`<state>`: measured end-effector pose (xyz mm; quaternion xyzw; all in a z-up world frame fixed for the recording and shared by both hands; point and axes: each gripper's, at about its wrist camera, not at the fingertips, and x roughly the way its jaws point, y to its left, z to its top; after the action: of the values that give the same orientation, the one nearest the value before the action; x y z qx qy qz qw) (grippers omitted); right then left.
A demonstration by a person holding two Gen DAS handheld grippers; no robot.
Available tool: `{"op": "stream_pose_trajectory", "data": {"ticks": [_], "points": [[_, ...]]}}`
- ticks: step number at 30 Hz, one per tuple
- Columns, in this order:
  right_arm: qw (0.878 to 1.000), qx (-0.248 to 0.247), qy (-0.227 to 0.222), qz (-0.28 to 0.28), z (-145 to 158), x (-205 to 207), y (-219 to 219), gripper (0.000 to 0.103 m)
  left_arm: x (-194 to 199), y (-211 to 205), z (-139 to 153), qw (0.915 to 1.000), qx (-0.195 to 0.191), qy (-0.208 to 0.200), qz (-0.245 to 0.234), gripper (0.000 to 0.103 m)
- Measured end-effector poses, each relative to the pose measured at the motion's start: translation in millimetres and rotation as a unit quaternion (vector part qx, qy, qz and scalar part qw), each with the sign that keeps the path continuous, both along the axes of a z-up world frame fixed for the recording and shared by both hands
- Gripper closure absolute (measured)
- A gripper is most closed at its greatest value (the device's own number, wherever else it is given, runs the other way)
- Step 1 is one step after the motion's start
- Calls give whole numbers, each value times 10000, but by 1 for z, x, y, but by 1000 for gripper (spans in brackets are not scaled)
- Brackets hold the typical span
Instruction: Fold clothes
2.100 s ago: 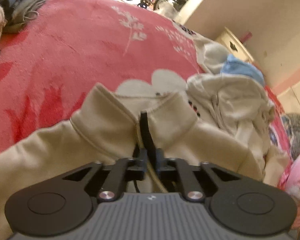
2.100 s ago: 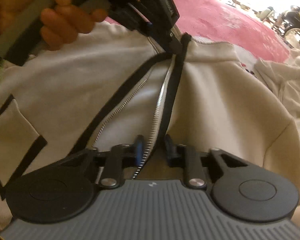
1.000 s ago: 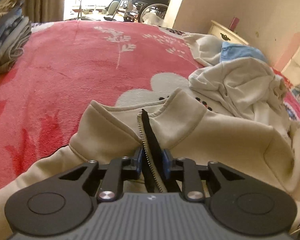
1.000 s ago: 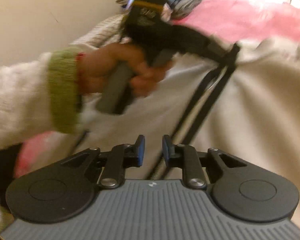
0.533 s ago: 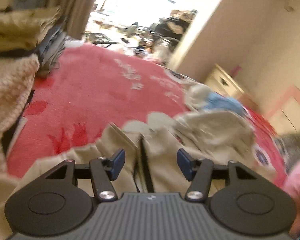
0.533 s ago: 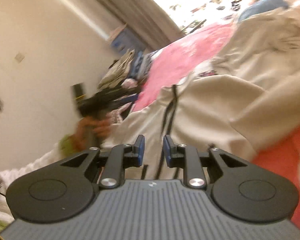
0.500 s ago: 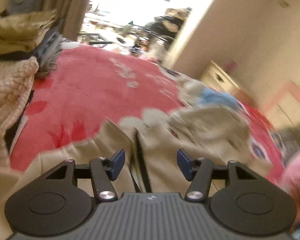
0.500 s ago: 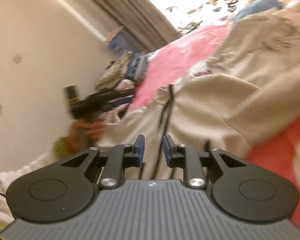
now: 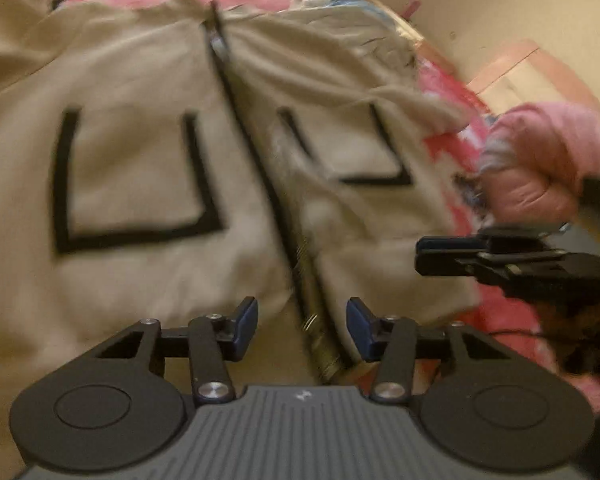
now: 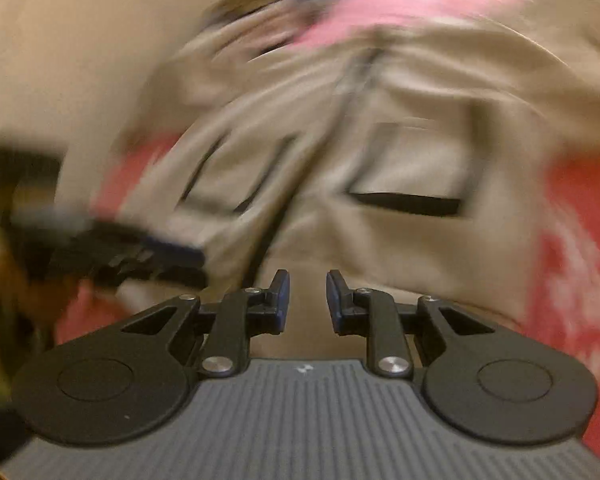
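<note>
Your left gripper (image 9: 302,322) has just been closing from a wider spread, yet its jaws are parted and grip nothing; the zipper (image 9: 308,320) runs between them, unpressed. Your right gripper (image 10: 308,300) hovers narrowly agape, empty. The beige zip-up jacket (image 9: 140,152) lies face up on the red bedspread (image 10: 572,240), front closed. Expect soft, limp, light fleece-like cloth that sags; the black-trimmed pockets (image 9: 136,184) and the zipper are stiffer. I'd pinch hem corners or shoulder seams.

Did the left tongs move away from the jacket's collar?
Yes. The left tongs slid back down the jacket: before they sat at the collar, now by the pockets and hem. They have just been closing, pinching nothing.
</note>
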<state>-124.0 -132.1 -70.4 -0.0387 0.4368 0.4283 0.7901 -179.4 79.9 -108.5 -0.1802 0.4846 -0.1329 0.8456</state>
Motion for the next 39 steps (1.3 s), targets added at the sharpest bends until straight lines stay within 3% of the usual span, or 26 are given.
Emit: {"op": "stream_pose_trajectory", "data": {"ticks": [2, 4, 7, 11, 13, 17, 20, 21, 24, 29, 36, 39], "points": [[9934, -364, -482, 976, 0, -18, 29, 83, -4, 7, -7, 9999, -50, 36, 159, 66], [9738, -929, -951, 1846, -5, -34, 52, 84, -5, 13, -11, 9995, -145, 22, 290, 68], [9423, -1530, -1440, 2605, -14, -46, 70, 84, -3, 16, -14, 9983, -352, -38, 463, 68], [9235, -1743, -1695, 2968, -21, -52, 79, 80, -2, 19, -22, 9967, -549, -49, 591, 68], [9126, -1900, -1858, 3107, -25, -57, 83, 68, -2, 22, -25, 9954, -694, -17, 655, 68], [8995, -2122, -2146, 3158, -36, -66, 89, 64, 1, 28, -30, 9926, -965, 63, 738, 68], [9054, -2022, -2161, 3044, -31, -66, 88, 74, -1, 30, -31, 9923, -1011, 30, 716, 68], [9101, -1949, -2107, 2989, -28, -65, 87, 88, -2, 30, -32, 9924, -1007, 3, 703, 68], [9193, -1732, -2134, 2816, -20, -64, 85, 94, -3, 30, -33, 9924, -1020, -38, 691, 68], [9268, -1465, -1957, 2852, 0, -58, 80, 97, -2, 31, -33, 9919, -1066, 5, 685, 68], [9116, -1531, -1612, 3458, 5, -55, 78, 97, 1, 30, -32, 9919, -1061, 18, 691, 68], [9109, -1506, -1507, 3534, 3, -54, 78, 97, 2, 29, -32, 9924, -1023, 6, 683, 68]]}}
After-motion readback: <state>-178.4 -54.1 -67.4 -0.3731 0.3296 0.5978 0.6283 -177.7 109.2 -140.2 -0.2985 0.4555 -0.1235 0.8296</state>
